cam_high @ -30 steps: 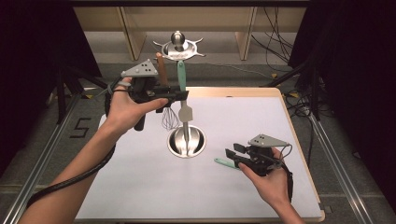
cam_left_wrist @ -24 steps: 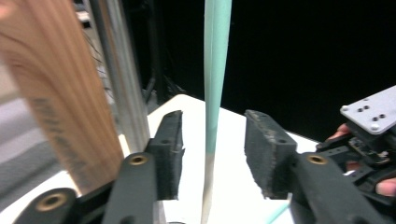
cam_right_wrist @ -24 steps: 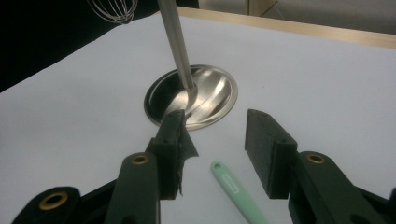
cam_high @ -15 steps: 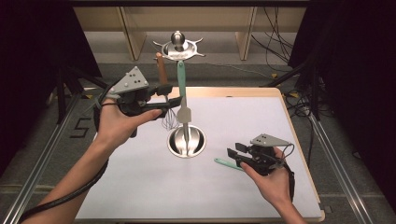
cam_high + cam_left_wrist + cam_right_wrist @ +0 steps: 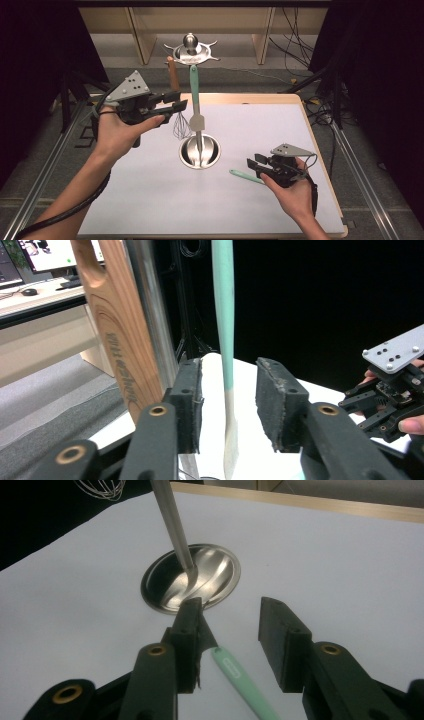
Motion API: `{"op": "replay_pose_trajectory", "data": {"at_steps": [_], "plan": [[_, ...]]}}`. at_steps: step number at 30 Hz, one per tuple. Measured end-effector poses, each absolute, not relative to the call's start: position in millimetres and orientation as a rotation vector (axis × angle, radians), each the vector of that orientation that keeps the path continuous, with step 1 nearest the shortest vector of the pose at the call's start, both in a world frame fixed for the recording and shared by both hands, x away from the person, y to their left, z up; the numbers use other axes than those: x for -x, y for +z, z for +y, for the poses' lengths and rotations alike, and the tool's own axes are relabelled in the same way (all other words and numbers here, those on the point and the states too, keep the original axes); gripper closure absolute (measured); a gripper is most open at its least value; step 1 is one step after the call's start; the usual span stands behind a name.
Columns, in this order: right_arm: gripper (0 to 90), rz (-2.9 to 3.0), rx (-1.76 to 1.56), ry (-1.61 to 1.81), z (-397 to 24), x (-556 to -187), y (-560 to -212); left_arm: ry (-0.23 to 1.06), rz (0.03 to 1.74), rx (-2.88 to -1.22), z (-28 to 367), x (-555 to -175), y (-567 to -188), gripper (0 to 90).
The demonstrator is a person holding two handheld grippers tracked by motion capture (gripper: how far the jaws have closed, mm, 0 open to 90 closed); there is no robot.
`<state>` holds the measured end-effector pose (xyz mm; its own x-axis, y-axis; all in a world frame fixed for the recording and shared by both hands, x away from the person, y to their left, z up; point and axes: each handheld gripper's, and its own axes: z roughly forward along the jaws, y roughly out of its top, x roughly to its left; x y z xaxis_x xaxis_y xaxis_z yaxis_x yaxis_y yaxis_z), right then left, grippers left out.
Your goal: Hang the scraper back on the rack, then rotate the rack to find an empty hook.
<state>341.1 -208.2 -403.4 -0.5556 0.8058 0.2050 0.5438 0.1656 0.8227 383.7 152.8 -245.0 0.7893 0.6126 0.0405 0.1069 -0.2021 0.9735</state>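
A metal utensil stand rises from a round base [image 5: 200,151] to a hub [image 5: 191,47]. From the hub hang a teal-handled spatula [image 5: 194,92] and a whisk with a wooden handle [image 5: 173,75]. My left gripper [image 5: 180,100] is just left of the spatula. In the left gripper view the jaws [image 5: 227,370] have just been closing; the spatula's handle [image 5: 223,315] shows in the gap between the pads, untouched. My right gripper [image 5: 252,167] lies low on the table. Its jaws [image 5: 227,615] have just been closing and stand open over the tip of a teal utensil handle [image 5: 240,680].
The white table top [image 5: 150,200] has a wooden rim along its far and right edges. The whisk's wire head [image 5: 181,127] hangs beside the base. The stand's pole [image 5: 172,525] stands close ahead of the right gripper. Cables lie on the floor at the back right.
The left gripper let go of the teal spatula handle, drew back a little to the left, opened wide, then narrowed again. The right hand stayed put and its jaws narrowed slightly.
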Motion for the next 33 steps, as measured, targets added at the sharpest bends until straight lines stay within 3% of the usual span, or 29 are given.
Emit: {"op": "replay_pose_trajectory", "data": {"at_steps": [13, 24, 33], "plan": [[72.9, 2.172, -1.295, 1.299, -210.1, -343.7, -405.6, 0.473, 0.614, -1.659, 160.4, -389.8, -236.4, 87.5], [82.3, 2.206, -1.267, 1.173, -219.4, -346.4, -407.3, 0.477, 0.616, -1.581, 156.6, -395.0, -227.6, 88.9], [81.0, 2.209, -1.279, 1.172, -216.8, -346.7, -408.1, 0.51, 0.61, -1.542, 157.5, -394.9, -213.4, 89.0]]}}
